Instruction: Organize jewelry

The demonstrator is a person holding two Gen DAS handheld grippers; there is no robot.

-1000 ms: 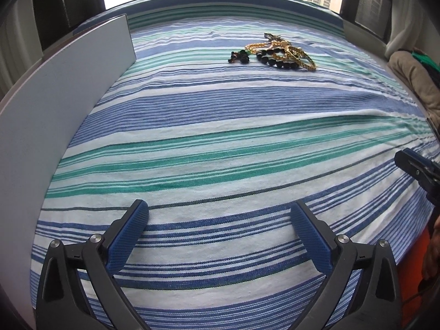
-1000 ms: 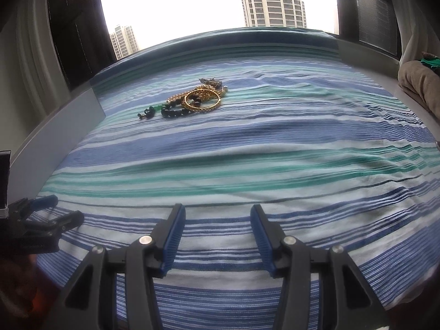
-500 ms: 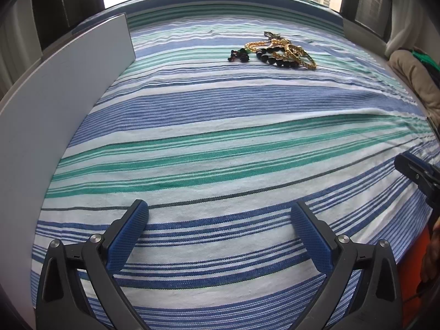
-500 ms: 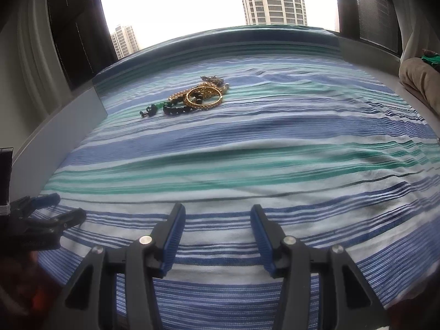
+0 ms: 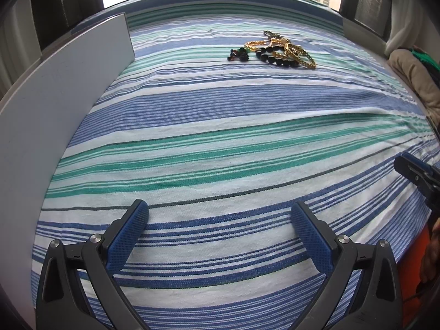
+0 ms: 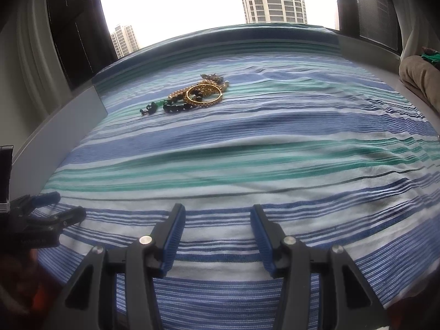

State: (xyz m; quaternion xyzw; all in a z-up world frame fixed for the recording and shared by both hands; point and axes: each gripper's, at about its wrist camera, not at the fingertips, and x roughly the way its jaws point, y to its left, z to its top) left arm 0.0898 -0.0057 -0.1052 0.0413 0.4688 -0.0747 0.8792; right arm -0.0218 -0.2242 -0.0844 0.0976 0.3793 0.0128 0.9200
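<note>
A small heap of jewelry (image 5: 277, 49) lies far back on the striped cloth: a gold bangle (image 6: 204, 96), a gold chain, a string of black beads (image 6: 176, 107) and a small dark and green piece (image 5: 238, 54). The heap also shows in the right wrist view (image 6: 192, 97). My left gripper (image 5: 220, 225) is open and empty, low over the near part of the cloth. My right gripper (image 6: 217, 228) is open and empty, also near the front edge. Each gripper shows at the edge of the other's view.
The blue, green and white striped cloth (image 5: 220, 143) covers the whole surface. A grey board (image 5: 55, 104) stands along the left side. Beige and green fabric (image 5: 412, 74) lies at the far right. A window with tower blocks is behind.
Both views have shifted slightly; the jewelry heap sits a little lower in the right wrist view. Both grippers stay open and empty.
</note>
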